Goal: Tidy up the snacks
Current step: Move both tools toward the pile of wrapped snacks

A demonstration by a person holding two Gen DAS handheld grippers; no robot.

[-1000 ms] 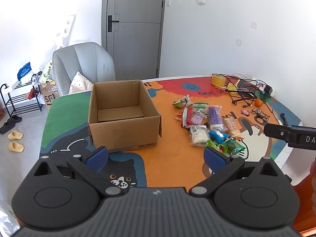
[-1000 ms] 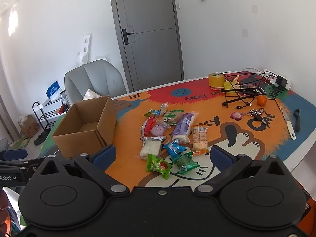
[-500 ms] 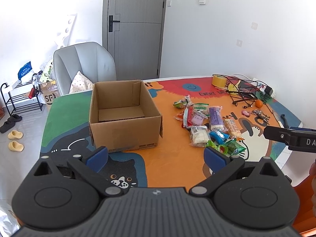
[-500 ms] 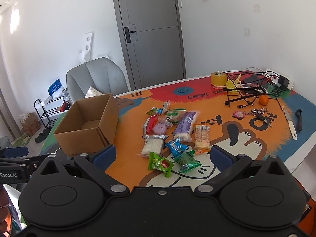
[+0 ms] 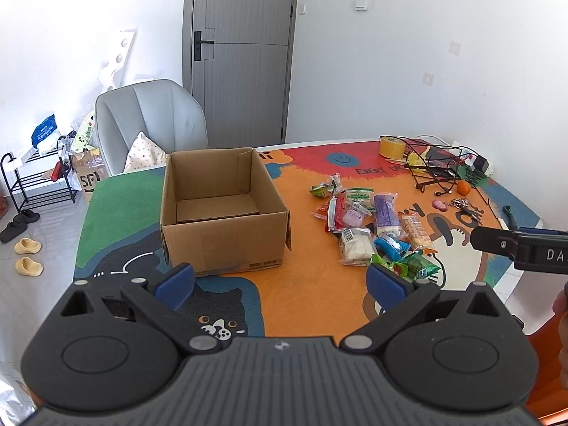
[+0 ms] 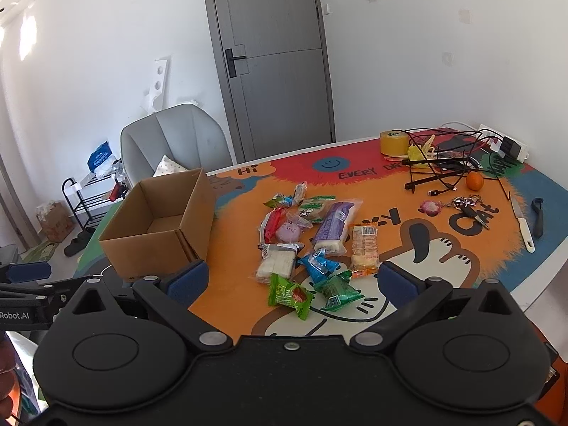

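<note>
An open, empty cardboard box (image 5: 220, 209) (image 6: 159, 227) stands on the colourful table mat. To its right lies a loose pile of several wrapped snacks (image 5: 372, 227) (image 6: 312, 241), among them a purple pack (image 6: 333, 225), a green pack (image 6: 289, 294) and a blue pack (image 6: 317, 266). My left gripper (image 5: 280, 282) is open and empty, held above the table's near edge in front of the box. My right gripper (image 6: 291, 282) is open and empty, just short of the nearest green snacks.
A tape roll (image 6: 394, 142), a black wire rack with cables (image 6: 440, 163), an orange (image 6: 474, 181), keys (image 6: 468, 206), a knife (image 6: 522, 225) and a peeler (image 6: 538, 216) lie at the right. A grey chair (image 5: 149, 120) stands behind the table.
The right gripper has moved slightly forward towards the snack pile. The left gripper has barely shifted. Both stay open.
</note>
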